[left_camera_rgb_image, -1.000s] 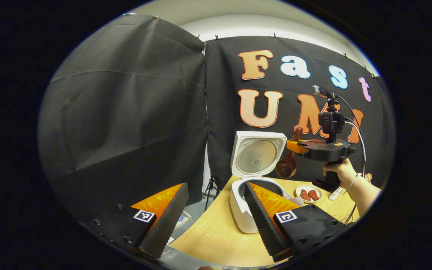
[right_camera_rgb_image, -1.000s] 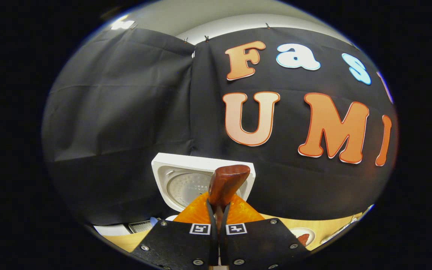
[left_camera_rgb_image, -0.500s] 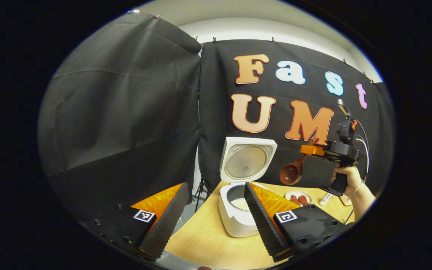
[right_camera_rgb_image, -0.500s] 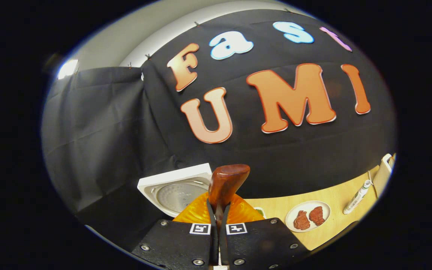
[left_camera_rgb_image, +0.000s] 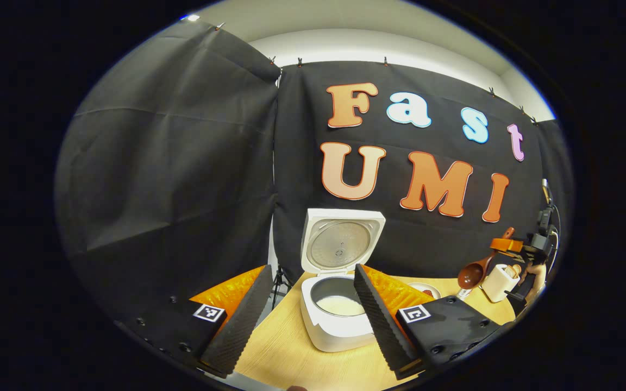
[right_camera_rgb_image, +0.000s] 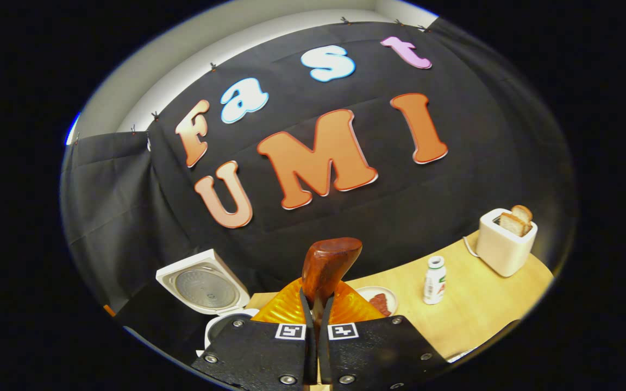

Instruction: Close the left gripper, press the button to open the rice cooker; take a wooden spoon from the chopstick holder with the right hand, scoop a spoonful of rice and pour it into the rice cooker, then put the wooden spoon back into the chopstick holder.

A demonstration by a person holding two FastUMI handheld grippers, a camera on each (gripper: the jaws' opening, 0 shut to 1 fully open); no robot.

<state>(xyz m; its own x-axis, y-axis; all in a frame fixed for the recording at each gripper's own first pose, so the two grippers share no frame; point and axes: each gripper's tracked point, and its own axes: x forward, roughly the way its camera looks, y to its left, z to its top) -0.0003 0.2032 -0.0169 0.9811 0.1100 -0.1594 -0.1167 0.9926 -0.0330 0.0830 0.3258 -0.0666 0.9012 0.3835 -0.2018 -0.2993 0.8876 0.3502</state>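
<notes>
- Left gripper view: the rice cooker (left_camera_rgb_image: 337, 304) is shown on the wooden counter (left_camera_rgb_image: 291, 353) with its lid (left_camera_rgb_image: 342, 244) raised upright, and white rice is visible in the inner pot (left_camera_rgb_image: 340, 305); the button-press step is judged complete.
- The left gripper (left_camera_rgb_image: 307, 320) is held released, its two ridged fingers spread wide with nothing between them. It is kept low in front of the cooker, presumably to leave the opening free.
- At the far right edge, the right gripper (left_camera_rgb_image: 511, 245) is seen well apart from the cooker, with the wooden spoon (left_camera_rgb_image: 473, 273) hanging bowl-downward from it, just beside a white toaster (left_camera_rgb_image: 500, 281).
- Right gripper view: the right gripper (right_camera_rgb_image: 315, 309) is clenched on the spoon's handle (right_camera_rgb_image: 328, 266), which rises between the closed fingers; the handle is gripped firmly so that the bowl can be steered from above.
- The toaster (right_camera_rgb_image: 504, 241) with bread slices, a small bottle (right_camera_rgb_image: 434, 279) and a plate (right_camera_rgb_image: 370, 294) of reddish food are shown on the counter to the right. The chopstick holder cannot be identified.
- Since the spoon is carried away from the filled pot, its return to the holder is judged to be the step in hand.
</notes>
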